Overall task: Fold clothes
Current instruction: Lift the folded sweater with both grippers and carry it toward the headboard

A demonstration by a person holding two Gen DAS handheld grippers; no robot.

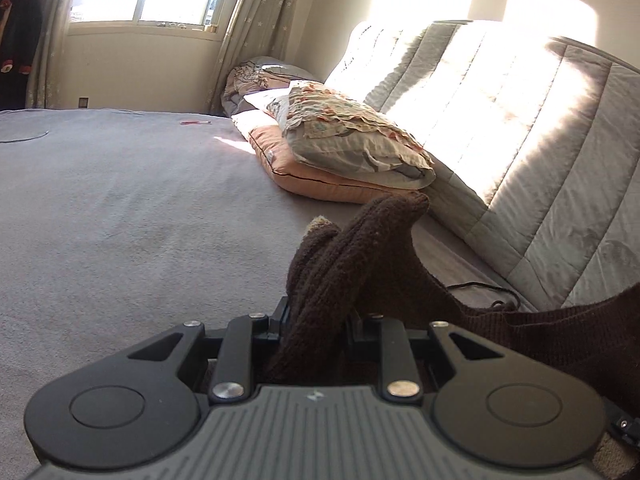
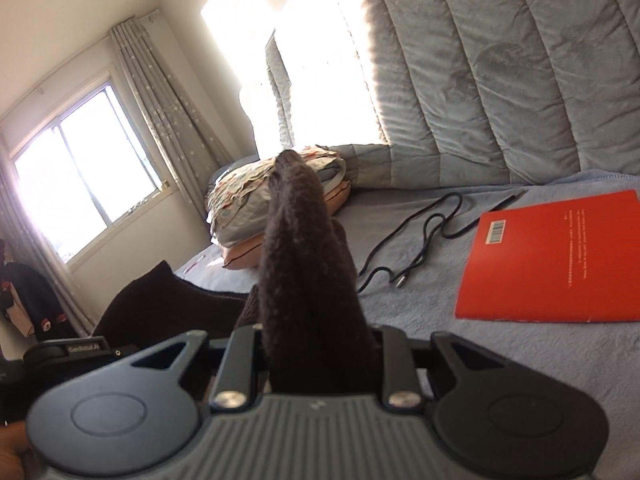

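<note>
A dark brown knitted garment (image 1: 360, 264) is bunched between the jaws of my left gripper (image 1: 320, 316), which is shut on it; the cloth stands up in folds and trails off to the right edge of the left wrist view. In the right wrist view the same brown garment (image 2: 304, 264) rises in a tall bunch out of my right gripper (image 2: 320, 344), also shut on it. More of the garment (image 2: 160, 300) hangs to the left, toward the other gripper's body (image 2: 68, 350). The fingertips of both grippers are hidden by the cloth. Both grippers are held above the grey bed sheet (image 1: 120, 208).
Stacked pillows (image 1: 340, 152) lie by the quilted grey headboard (image 1: 520, 140). A black cable (image 2: 420, 236) and a red book (image 2: 560, 256) lie on the sheet to the right. A window (image 2: 80, 168) with curtains is beyond the bed; dark clothes (image 2: 28, 300) hang at left.
</note>
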